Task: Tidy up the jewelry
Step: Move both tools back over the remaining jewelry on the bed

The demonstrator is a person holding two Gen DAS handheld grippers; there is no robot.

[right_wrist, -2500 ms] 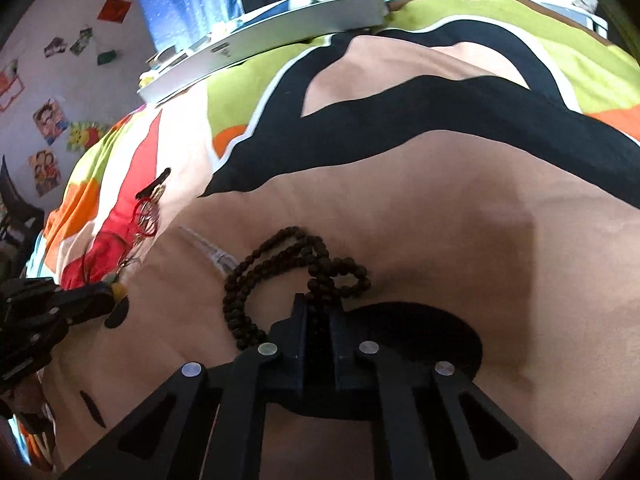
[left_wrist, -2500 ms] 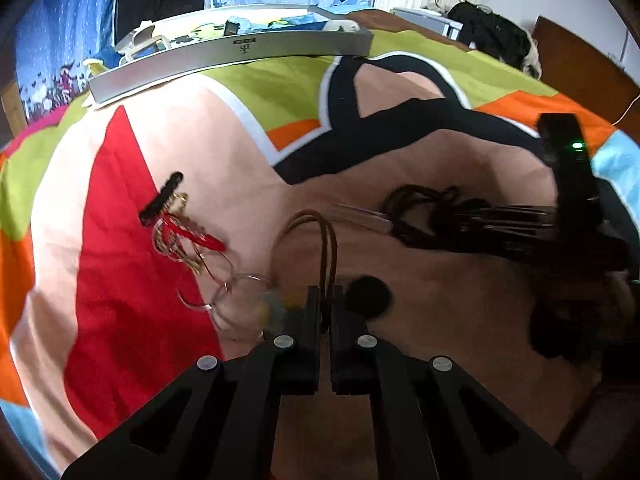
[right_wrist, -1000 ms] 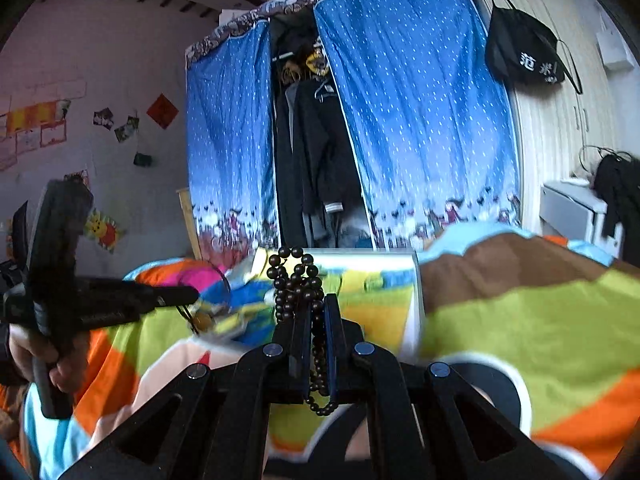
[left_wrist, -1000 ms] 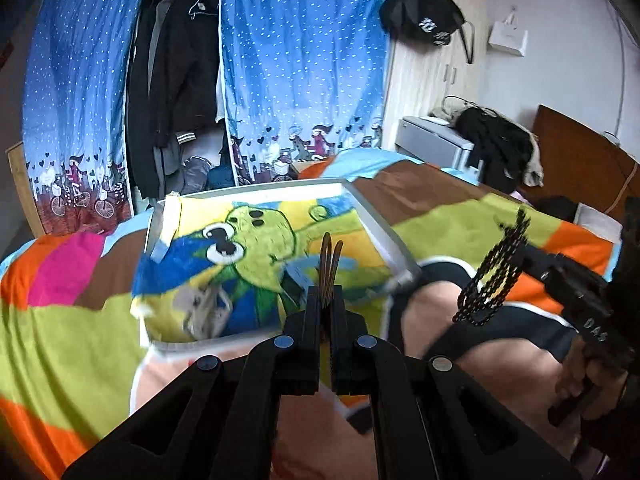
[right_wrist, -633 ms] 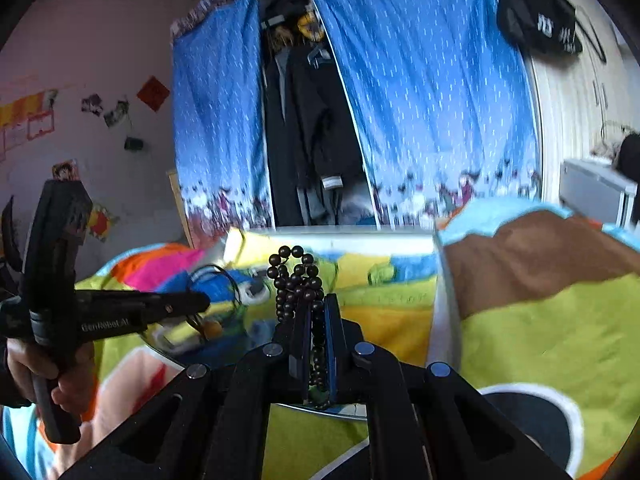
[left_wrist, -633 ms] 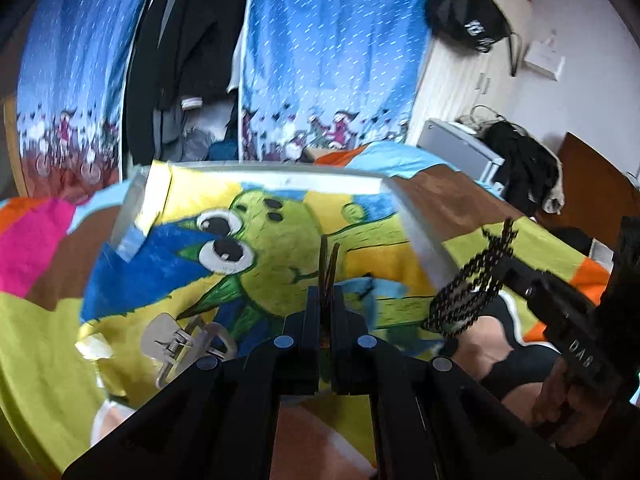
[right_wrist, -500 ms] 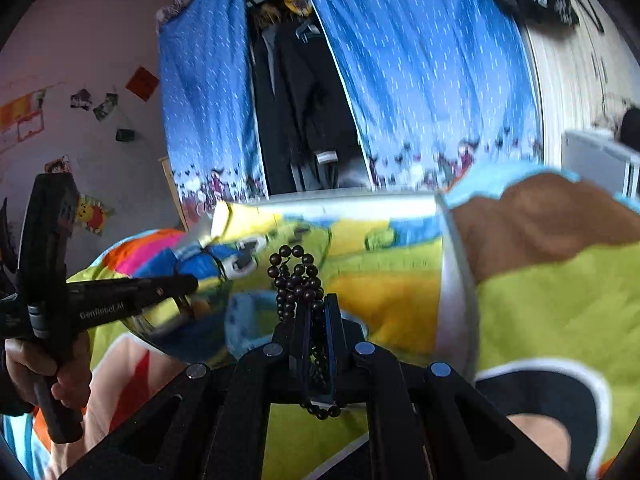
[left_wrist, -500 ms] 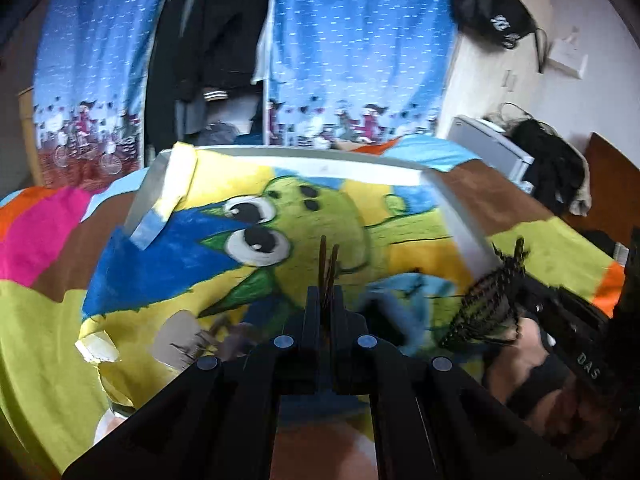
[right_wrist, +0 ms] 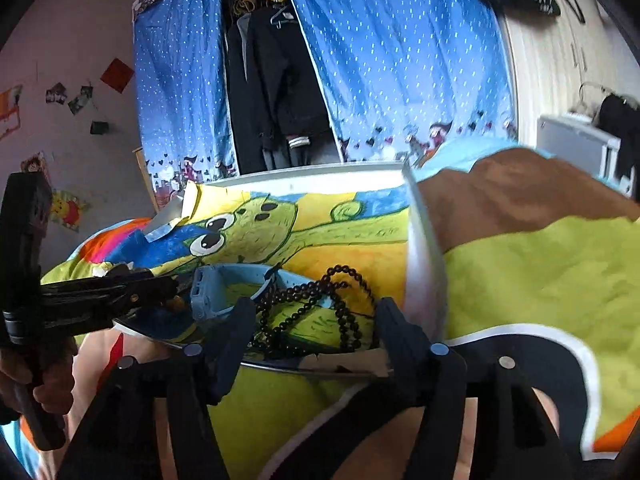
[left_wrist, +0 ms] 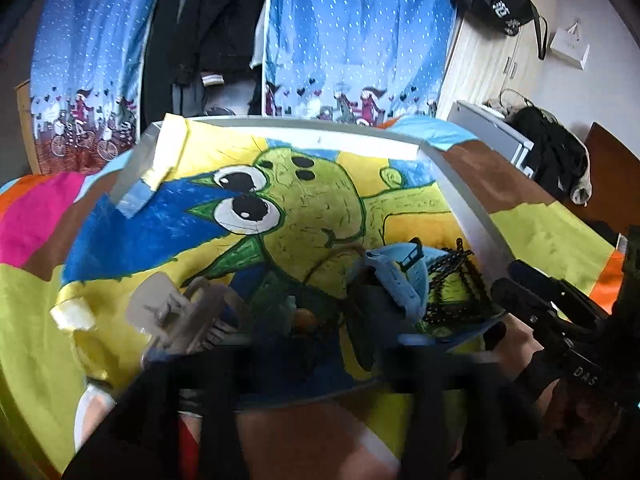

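1. Bright patchwork bedding (right_wrist: pixel 540 276) in lime, brown, orange and peach covers the bed under both tools; it looks soft and creased.
2. Nearest in the right wrist view, the right gripper (right_wrist: pixel 312 316) has its black jaws spread wide and holds nothing.
3. Between and just beyond those jaws lies the string of round dark wooden beads (right_wrist: pixel 320 312), slack and looped, its long axis running roughly left to right across the near end of the tray.
4. The beads rest inside the shallow white-rimmed tray (right_wrist: pixel 420 240), whose floor bears a crayon-like drawing of a green cartoon creature on yellow and blue.
5. Just left of the beads, a pale blue plastic strap (right_wrist: pixel 224 288) curves in the tray, touching or nearly touching them.
6. The left gripper (left_wrist: pixel 316 356) is blurred in its own view; its jaws appear well apart, with nothing clearly between them.
7. Ahead of it, a thin brown cord loop (left_wrist: pixel 320 268) lies on the tray's drawing, running away from the tool.
8. To its left front sits a beige plastic claw hair clip (left_wrist: pixel 176 312).
9. Farthest off hang blue dotted curtains (right_wrist: pixel 400 60) around dark clothes (right_wrist: pixel 276 80).
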